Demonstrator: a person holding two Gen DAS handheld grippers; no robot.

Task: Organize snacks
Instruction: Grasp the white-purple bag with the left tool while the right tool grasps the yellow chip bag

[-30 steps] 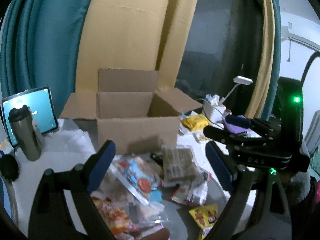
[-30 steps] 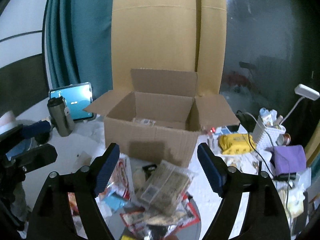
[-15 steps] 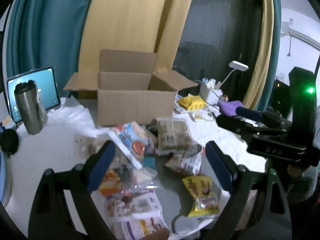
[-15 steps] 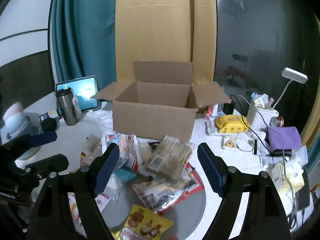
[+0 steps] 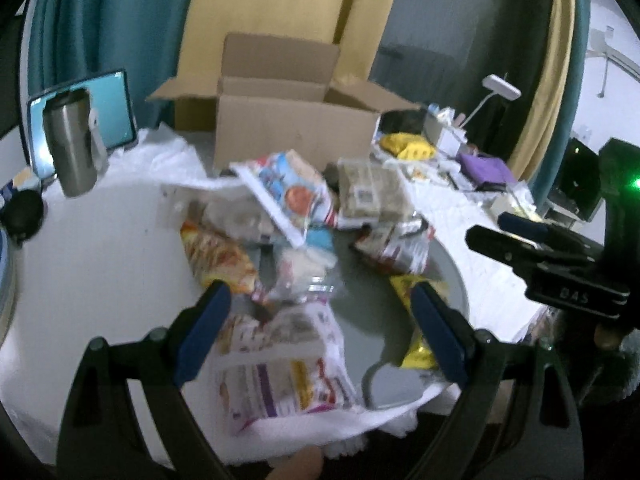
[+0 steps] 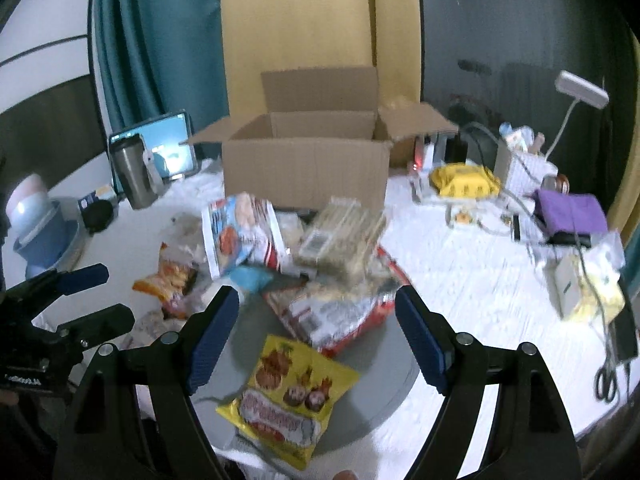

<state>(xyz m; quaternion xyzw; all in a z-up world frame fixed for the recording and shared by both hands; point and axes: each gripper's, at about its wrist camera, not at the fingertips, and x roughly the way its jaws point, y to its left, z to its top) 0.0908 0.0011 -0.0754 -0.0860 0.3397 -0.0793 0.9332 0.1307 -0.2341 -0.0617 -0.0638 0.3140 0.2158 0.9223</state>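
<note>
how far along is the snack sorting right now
Barely started. Done: the cardboard box stands open behind the pile; its inside is not visible. In hand: nothing; the left tool and right tool hang open over the packets. Left: the whole heap, including the yellow packet and the white packet.

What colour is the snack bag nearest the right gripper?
Yellow bag, clearest in the right wrist view.
</note>
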